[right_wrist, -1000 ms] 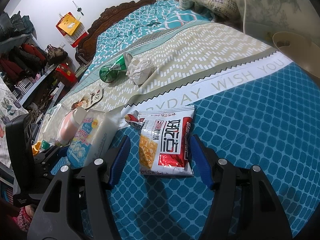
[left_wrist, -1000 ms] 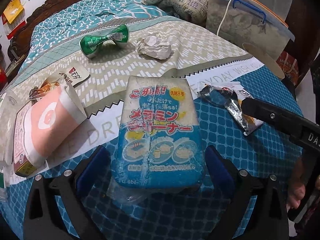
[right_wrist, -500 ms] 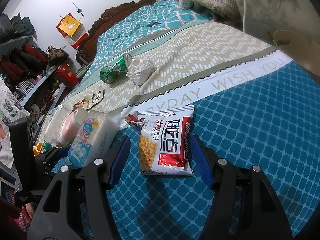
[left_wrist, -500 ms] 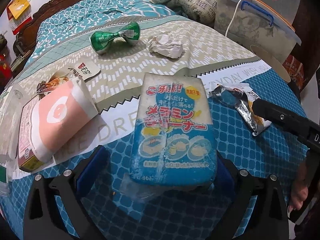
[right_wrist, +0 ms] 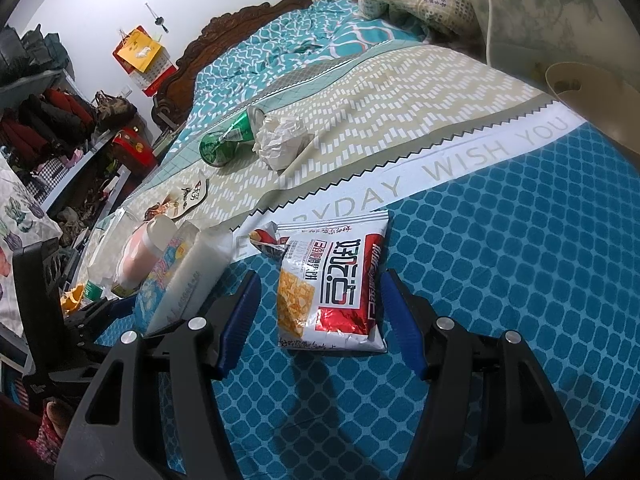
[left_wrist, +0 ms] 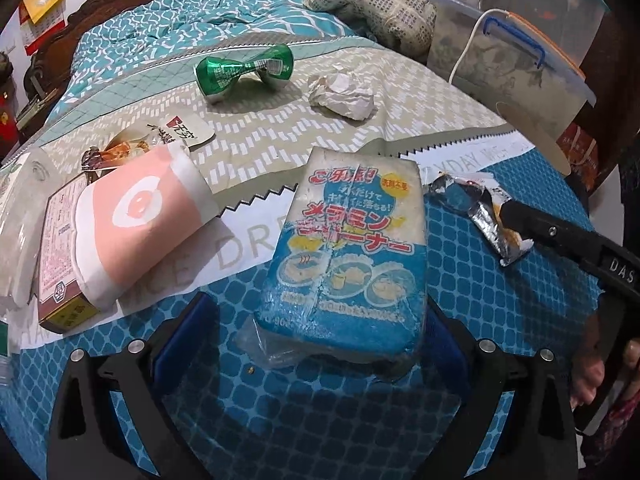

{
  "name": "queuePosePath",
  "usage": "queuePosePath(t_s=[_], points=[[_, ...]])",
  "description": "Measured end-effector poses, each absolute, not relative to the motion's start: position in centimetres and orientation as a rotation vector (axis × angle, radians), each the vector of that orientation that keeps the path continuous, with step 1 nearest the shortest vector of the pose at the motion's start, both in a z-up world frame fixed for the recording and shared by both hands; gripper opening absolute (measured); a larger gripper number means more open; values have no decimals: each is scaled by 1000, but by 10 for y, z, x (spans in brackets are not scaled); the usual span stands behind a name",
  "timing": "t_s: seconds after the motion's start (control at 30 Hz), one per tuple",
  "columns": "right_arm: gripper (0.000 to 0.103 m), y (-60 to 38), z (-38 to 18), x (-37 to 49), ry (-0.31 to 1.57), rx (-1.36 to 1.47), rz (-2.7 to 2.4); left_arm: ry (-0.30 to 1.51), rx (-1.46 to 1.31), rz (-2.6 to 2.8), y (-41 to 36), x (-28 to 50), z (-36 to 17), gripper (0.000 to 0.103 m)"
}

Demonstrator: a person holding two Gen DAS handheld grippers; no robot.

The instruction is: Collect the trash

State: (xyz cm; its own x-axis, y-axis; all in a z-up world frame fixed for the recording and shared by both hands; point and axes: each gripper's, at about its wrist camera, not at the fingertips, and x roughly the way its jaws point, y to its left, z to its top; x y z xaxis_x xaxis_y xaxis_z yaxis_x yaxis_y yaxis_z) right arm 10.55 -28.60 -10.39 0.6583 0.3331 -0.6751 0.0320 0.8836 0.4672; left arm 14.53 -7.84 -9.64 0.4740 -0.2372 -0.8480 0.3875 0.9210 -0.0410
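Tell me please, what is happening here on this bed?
A person is collecting trash from the bed with two handheld grippers. The left gripper, open, straddles a blue sponge pack. The right gripper, open, straddles a red and white snack bag. Neither is gripped yet. A crushed green can and crumpled paper lie farther away.

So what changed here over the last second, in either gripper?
The left gripper crept forward around the sponge pack, which now fills more of its view, jaws open. The right gripper held open around the snack bag. Nothing was grasped or released; the can and crumpled paper stayed put.
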Motion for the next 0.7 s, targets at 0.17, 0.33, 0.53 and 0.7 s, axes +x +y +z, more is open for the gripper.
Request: queuePosePath(t_s=[0.17, 0.33, 0.53, 0.7], points=[[67, -284, -103, 105, 842, 467, 183, 1009, 96, -425, -71, 143, -88, 94], [71, -281, -102, 106, 838, 450, 190, 973, 101, -425, -73, 142, -77, 94], [71, -277, -103, 107, 851, 440, 187, 996, 155, -393, -85, 146, -86, 78], [28, -264, -105, 108, 894, 336, 216, 1008, 185, -414, -93, 147, -86, 59]])
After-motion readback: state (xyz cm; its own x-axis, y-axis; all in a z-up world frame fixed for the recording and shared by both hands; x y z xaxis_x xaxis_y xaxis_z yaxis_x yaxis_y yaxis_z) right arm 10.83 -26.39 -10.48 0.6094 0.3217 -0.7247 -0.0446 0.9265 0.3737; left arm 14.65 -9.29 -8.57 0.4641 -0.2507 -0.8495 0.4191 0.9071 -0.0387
